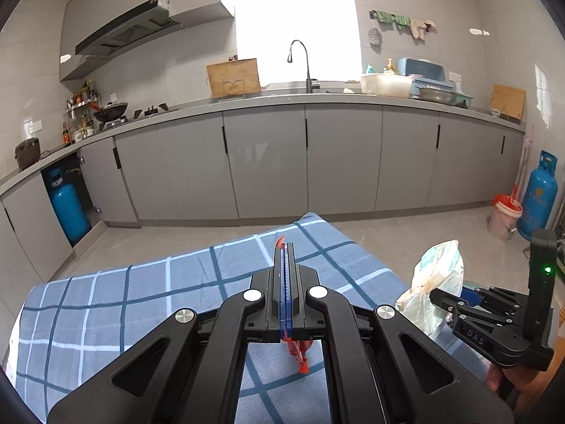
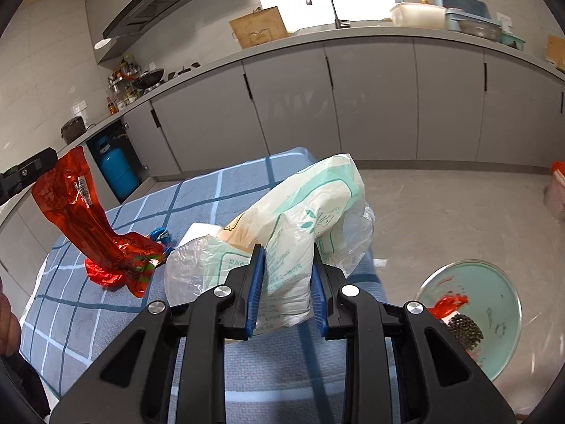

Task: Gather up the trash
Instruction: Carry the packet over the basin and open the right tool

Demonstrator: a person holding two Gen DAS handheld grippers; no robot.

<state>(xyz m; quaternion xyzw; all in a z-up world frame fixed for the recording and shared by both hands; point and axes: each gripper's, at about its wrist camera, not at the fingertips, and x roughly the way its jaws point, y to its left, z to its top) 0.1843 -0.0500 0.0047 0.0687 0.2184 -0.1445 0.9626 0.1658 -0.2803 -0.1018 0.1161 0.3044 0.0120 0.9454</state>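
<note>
The left claw (image 1: 286, 247) is clamped on a red wrapper (image 2: 81, 219) whose lower end touches the checked counter (image 2: 106, 304). The right claw (image 2: 287, 258) pinches a white-green plastic bag (image 2: 303, 212) above the counter's edge. At 4 o'clock, a pale-green bin (image 2: 494, 282) holds scraps.

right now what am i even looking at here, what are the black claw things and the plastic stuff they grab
No robot: a person holds two black hand grippers, each with a fisheye camera looking along its fingers.

The left camera view shows the left gripper shut on a red wrapper, above a table with a blue checked cloth.

The right camera view shows the right gripper clamping a white and green plastic bag. There the same red wrapper hangs to the cloth, beside a small blue scrap. A teal bin on the floor already holds some trash.
</note>
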